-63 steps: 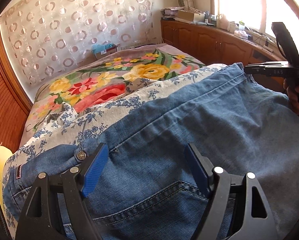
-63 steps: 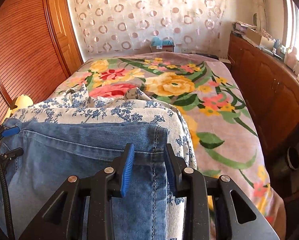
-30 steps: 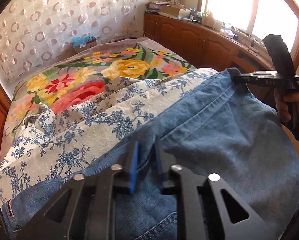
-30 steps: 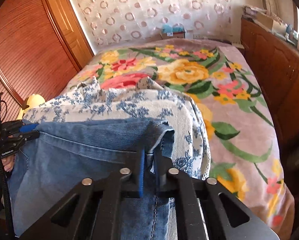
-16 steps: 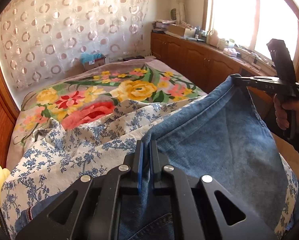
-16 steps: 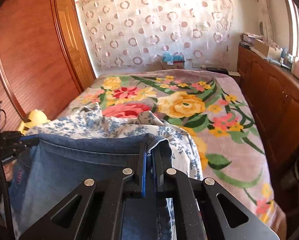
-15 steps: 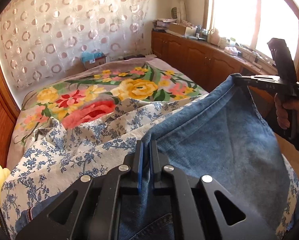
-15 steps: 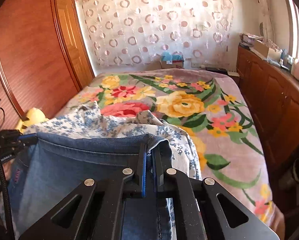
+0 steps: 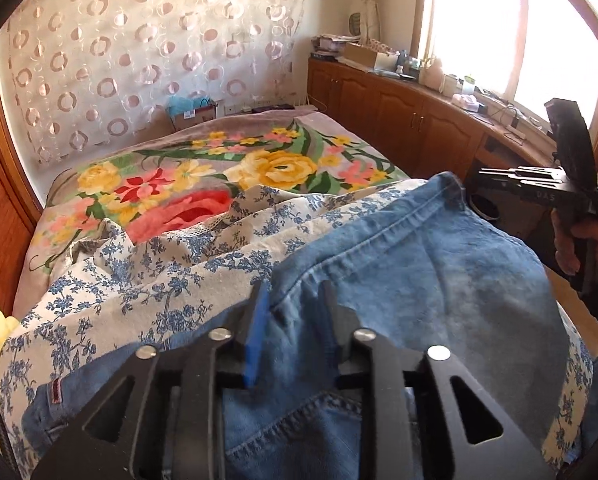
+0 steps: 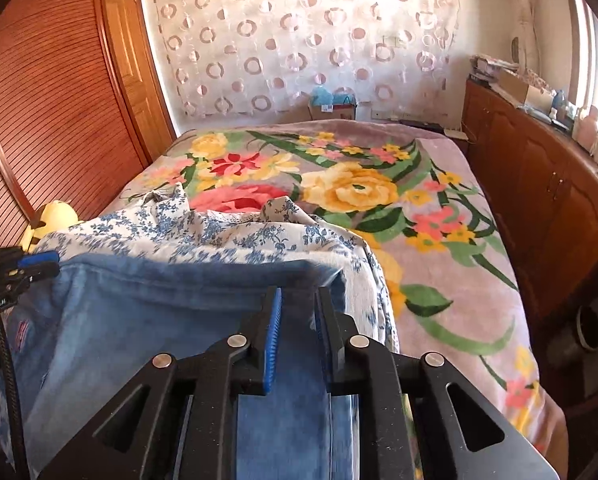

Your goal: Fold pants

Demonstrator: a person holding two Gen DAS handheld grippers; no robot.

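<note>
Blue denim pants lie across the near end of the bed on a blue-flowered white cloth; they also show in the right wrist view. My left gripper has its jaws a little apart, with the pants' folded edge lying loose between them. My right gripper also stands slightly open over the pants' far corner. In the left wrist view the right gripper sits at that corner, its jaws hard to read there. The left gripper shows at the pants' left edge.
A bed with a flowered blanket stretches away to a curtain with ring patterns. Wooden cabinets run along the right with clutter on top. A slatted wooden wardrobe stands left, and a yellow plush toy lies beside it.
Both grippers were shut on the pants' edge and held it lifted. Now both have opened a little and the denim has dropped back onto the bed.
</note>
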